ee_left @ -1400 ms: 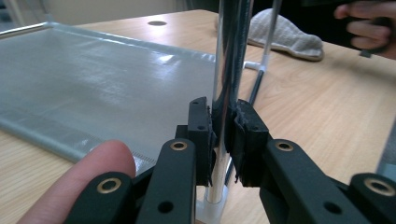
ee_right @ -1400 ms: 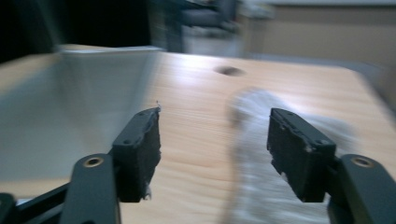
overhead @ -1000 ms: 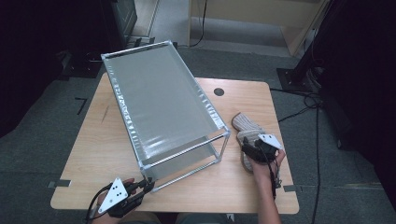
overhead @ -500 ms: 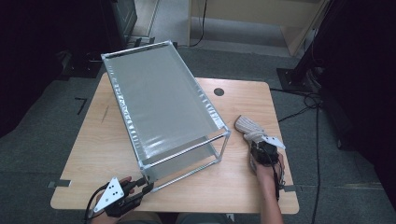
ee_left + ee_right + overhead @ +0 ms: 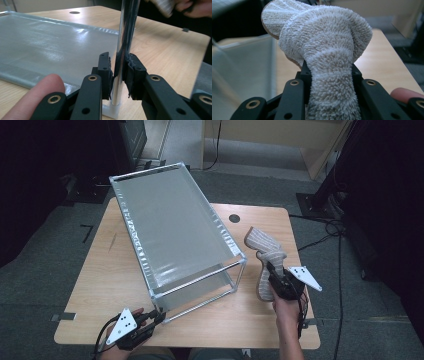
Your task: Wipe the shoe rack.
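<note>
Left gripper (image 5: 119, 75) clamps the rack post (image 5: 125, 45) (steadying it); your right gripper (image 5: 329, 75), just closed, pinches the towel (image 5: 322, 40).

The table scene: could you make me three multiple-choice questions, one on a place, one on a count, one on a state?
1. Where is the towel?
A. inside the rack
B. right of the rack
C. on the floor

2. How many round holes show in the table?
A. one
B. three
C. none

3. What does the left gripper do?
A. hangs open
B. clamps a metal post
C. holds the towel

Answers:
1 B, it hangs from the right gripper beside the rack.
2 A, one dark hole.
3 B, its pads press the corner post.
</note>
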Motion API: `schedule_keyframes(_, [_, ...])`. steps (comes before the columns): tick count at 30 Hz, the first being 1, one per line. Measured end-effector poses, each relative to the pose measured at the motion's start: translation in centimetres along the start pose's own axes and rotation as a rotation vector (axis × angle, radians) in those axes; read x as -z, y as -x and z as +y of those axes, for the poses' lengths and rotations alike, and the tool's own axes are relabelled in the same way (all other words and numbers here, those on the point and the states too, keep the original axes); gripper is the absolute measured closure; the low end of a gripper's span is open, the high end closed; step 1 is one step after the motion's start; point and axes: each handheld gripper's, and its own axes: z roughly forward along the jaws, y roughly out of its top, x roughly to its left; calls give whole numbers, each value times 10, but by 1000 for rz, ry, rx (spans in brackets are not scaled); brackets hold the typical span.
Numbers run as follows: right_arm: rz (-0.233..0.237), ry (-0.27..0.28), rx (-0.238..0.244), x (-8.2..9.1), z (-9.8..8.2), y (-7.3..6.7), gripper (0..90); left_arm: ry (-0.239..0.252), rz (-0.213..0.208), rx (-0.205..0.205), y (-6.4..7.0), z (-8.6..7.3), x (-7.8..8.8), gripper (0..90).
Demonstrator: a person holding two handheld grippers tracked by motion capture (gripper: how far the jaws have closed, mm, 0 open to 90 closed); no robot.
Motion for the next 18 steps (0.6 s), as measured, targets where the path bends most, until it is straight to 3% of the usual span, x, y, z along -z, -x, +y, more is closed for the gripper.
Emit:
schedule_keyframes(6, [97, 128, 45, 28, 28, -38, 677, -6, 0, -13, 2, 2, -7, 763])
schedule_keyframes(11, [159, 212, 100, 44, 40, -73, 663, -11, 5, -6, 1, 3, -10, 797])
schedule_keyframes(13, [184, 222, 143, 45, 40, -88, 658, -13, -2, 3, 1, 3, -11, 798])
schedule_keyframes(16, [228, 191, 231, 41, 38, -111, 645, -21, -4, 5, 0, 3, -12, 800])
schedule_keyframes(18, [255, 177, 261, 38, 34, -120, 639, -23, -3, 7, 1, 2, -13, 801])
